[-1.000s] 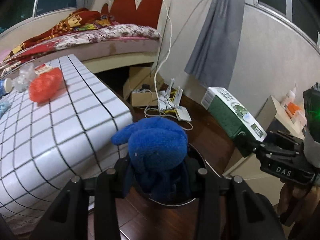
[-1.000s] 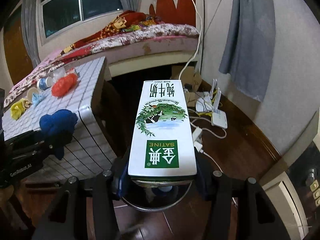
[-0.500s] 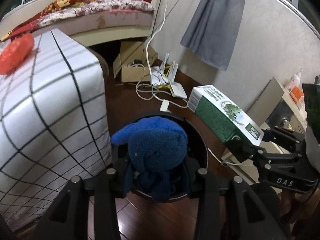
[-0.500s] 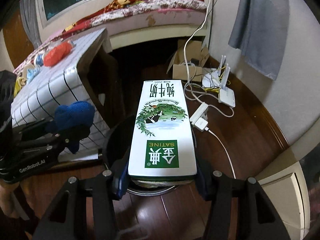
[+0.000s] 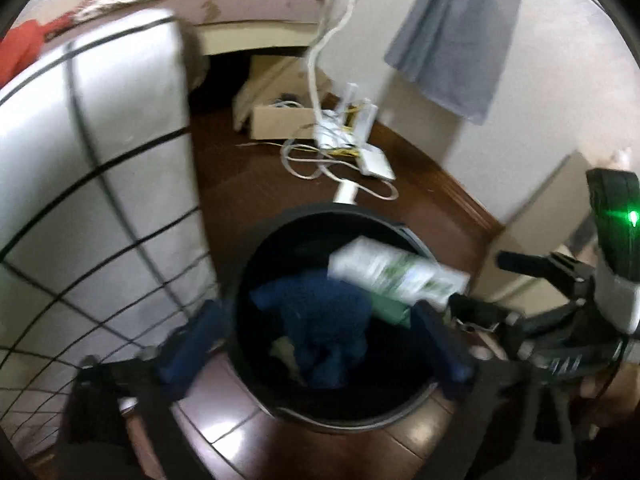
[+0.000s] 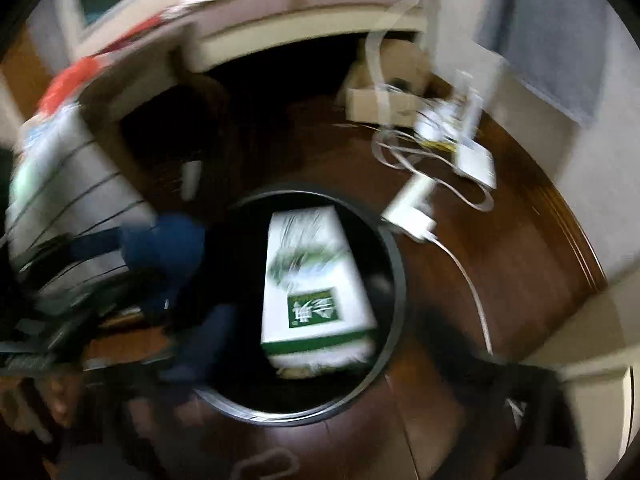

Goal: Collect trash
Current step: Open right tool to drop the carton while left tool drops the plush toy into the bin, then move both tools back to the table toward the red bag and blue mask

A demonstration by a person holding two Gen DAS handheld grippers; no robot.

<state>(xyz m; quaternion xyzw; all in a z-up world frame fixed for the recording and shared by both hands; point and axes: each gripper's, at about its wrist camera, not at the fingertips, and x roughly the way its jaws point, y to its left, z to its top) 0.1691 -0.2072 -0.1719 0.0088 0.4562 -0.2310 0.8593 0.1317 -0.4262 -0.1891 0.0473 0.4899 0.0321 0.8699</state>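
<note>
A round black trash bin (image 5: 256,272) stands on the wood floor, also in the right wrist view (image 6: 396,264). My left gripper (image 5: 320,344) is open above it, fingers spread wide; the blue cloth (image 5: 324,320) lies loose in the bin mouth. In the right wrist view, the blue cloth (image 6: 164,248) shows at the bin's left edge. The green-and-white milk carton (image 6: 316,280) is free in the bin opening, also in the left wrist view (image 5: 396,276). My right gripper (image 6: 316,364) is open around the bin; its fingers are blurred and dark.
A table with a white gridded cloth (image 5: 92,184) stands left of the bin. Cables, a router and a power strip (image 5: 348,148) lie on the floor behind it. A cardboard box (image 5: 280,120) sits by the bed. A pale cabinet (image 5: 552,208) stands at right.
Both grippers have opened over the bin. The blue cloth and the milk carton have left the fingers and dropped into the bin mouth. Both views are motion-blurred.
</note>
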